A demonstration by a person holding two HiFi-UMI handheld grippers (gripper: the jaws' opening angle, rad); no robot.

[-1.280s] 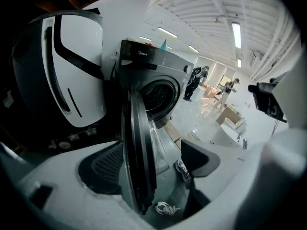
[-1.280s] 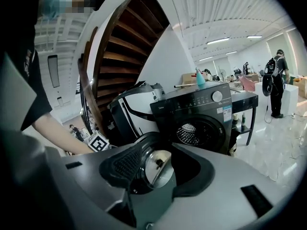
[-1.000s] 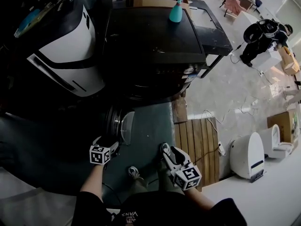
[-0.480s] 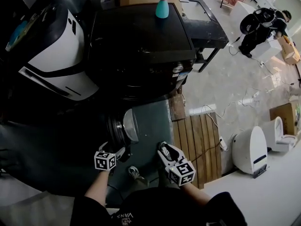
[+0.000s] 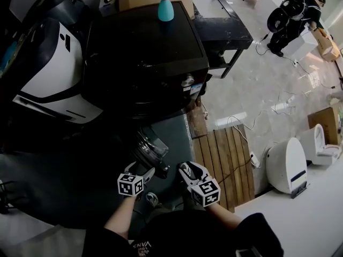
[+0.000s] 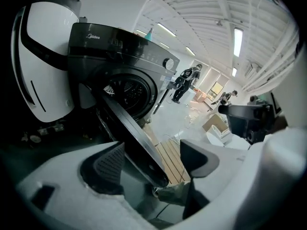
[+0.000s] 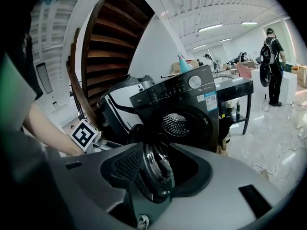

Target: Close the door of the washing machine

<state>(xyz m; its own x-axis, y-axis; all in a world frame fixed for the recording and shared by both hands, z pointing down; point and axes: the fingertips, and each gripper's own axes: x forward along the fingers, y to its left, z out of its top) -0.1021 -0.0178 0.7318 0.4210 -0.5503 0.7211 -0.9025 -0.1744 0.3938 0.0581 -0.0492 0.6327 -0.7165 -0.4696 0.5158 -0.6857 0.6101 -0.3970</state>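
Note:
The black front-loading washing machine (image 5: 144, 63) stands with its round door (image 5: 149, 146) swung out toward me. In the left gripper view the door's (image 6: 129, 133) dark rim runs slantwise between the jaws of my left gripper (image 6: 153, 157). These jaws are closing: the left pad (image 6: 110, 164) lies close against the rim, while the right finger (image 6: 199, 159) stands apart from it. My left gripper (image 5: 146, 171) sits at the door's free edge. My right gripper (image 5: 185, 170) hangs open just to the right, with the door's glass bowl (image 7: 153, 166) showing beyond its gap (image 7: 165, 169).
A white rounded appliance (image 5: 53, 74) stands left of the machine. A teal spray bottle (image 5: 165, 9) sits on the machine's top. Right of the door lie a wooden pallet (image 5: 225, 159), floor cables and a white toilet-shaped unit (image 5: 284, 165). A person (image 5: 292, 15) stands far back right.
My left gripper has moved right to the door's free edge, and the rim now lies between its jaws. The right gripper has sunk a little. The door looks angled further right.

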